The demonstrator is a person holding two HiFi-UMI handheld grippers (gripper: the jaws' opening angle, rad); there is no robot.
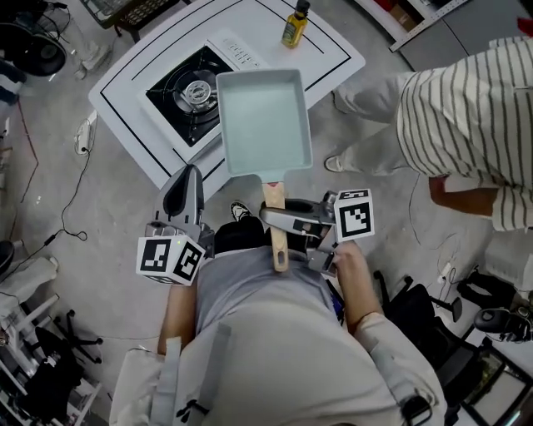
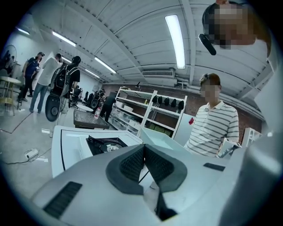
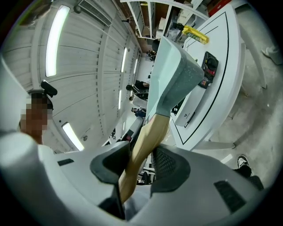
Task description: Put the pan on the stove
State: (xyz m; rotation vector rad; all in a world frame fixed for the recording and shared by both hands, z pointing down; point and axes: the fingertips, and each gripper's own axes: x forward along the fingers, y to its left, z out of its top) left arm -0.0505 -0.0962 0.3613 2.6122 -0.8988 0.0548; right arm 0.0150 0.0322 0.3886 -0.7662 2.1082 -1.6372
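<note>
Pan [image 1: 265,116]: a rectangular, pale blue-green one with a wooden handle [image 1: 279,254]. It is up in the air over the near right part of the white tabletop [image 1: 325,50]. In the head view its left edge overlaps the right side of the stove [image 1: 187,91], so it is not yet set on the burner.

The right claw [image 1: 276,218] is clamped on the handle about halfway along, with its ribbed pads on either side of the wood. The left claw [image 1: 190,176] hangs near the tabletop's near edge, with its jaws together and nothing between them.

The pan looks stiff and metal. I judge it moderately heavy and weighted toward the far end, so a grip this far back on the handle will let it tip or twist. The smooth, rounded wood could roll between the pads. A hold closer to the pan body would likely steady it, and it should be set down level.

As for containers, the pan is empty, its inside bare and clean. A small bottle [image 1: 294,25] with a dark cap and yellowish liquid stands upright on the far side of the tabletop, well apart from the stove.
</note>
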